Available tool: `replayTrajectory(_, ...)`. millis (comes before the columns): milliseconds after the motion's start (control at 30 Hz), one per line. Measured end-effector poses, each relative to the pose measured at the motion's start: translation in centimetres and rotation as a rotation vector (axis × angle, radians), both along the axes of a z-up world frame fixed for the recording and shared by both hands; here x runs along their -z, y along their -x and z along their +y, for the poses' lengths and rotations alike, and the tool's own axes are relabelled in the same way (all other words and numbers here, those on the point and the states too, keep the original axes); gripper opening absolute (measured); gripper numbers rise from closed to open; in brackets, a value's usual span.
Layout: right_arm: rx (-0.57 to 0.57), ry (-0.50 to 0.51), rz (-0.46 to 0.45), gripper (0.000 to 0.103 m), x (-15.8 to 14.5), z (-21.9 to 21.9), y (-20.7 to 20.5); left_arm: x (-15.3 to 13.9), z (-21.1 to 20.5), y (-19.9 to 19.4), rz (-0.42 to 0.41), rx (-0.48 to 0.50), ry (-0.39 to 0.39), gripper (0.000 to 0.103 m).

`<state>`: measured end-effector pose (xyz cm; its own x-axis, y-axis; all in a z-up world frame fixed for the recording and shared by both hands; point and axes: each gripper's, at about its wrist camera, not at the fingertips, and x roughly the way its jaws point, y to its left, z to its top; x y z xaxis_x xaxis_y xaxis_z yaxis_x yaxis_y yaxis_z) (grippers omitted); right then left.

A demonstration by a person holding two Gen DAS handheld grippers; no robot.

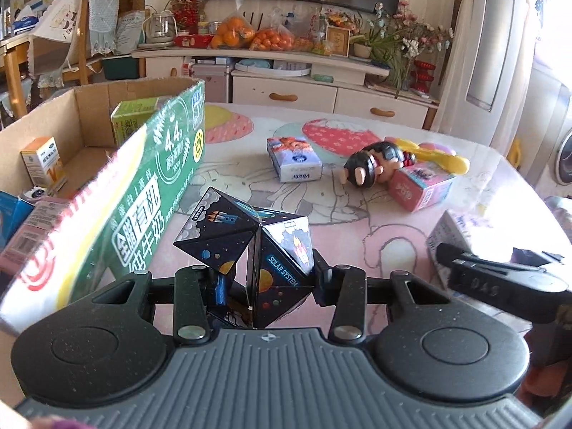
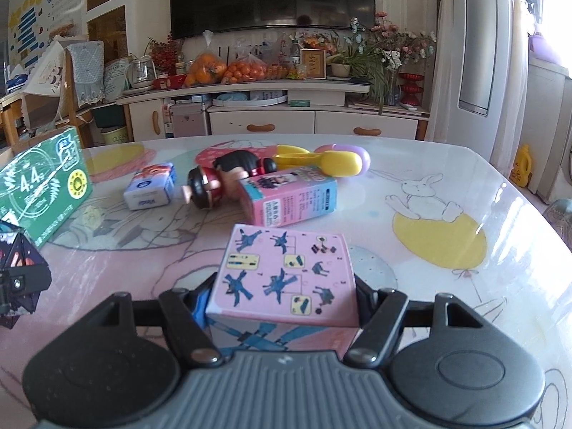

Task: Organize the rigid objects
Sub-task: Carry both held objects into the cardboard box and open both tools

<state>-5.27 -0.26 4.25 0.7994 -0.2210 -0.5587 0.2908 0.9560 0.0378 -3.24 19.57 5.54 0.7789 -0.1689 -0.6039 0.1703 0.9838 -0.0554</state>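
My left gripper [image 1: 266, 286] is shut on a black solar-system puzzle cube [image 1: 250, 246], held beside the green cardboard box [image 1: 143, 193]; the cube also shows at the left edge of the right wrist view [image 2: 21, 271]. My right gripper [image 2: 282, 300] is shut on a pink toy box [image 2: 286, 275] printed with building diagrams, just above the table. On the table lie a Vinda tissue pack [image 1: 295, 159], a doll with black hair [image 1: 371, 166], a pink carton [image 1: 422, 187] and a yellow plastic toy [image 1: 439, 155].
The open green box holds small cartons, among them an orange-white one [image 1: 43, 166] and a green one [image 1: 134, 119]. The table [image 2: 482, 193] has a rabbit-print cover. A TV cabinet [image 2: 279, 121] with fruit bags and flowers stands behind it.
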Motion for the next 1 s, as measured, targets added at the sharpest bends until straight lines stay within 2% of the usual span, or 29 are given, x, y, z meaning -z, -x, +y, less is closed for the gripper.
replayTrajectory(167, -0.036, -0.035, -0.019, 0.071, -1.2, 1.4, 0.3, -2.2, 0.8, 0.8, -0.039, 0.012, 0.029, 0.051)
replayTrajectory(433, -0.14, 0.033, -0.064, 0.071, -4.2, 5.6, 0.2, -5.2, 2.6, 0.9, -0.093, 0.001, 0.061, 0.051)
replayTrajectory(667, -0.229, 0.078, -0.129, 0.071, -7.7, 9.2, -1.0, -6.9, 5.5, 0.3, -0.128, -0.059, 0.077, 0.051)
replayTrajectory(1000, -0.38, 0.149, -0.207, 0.071, -11.8, 14.3, -4.9, -7.4, 10.1, -2.7, -0.135, -0.204, 0.113, 0.051)
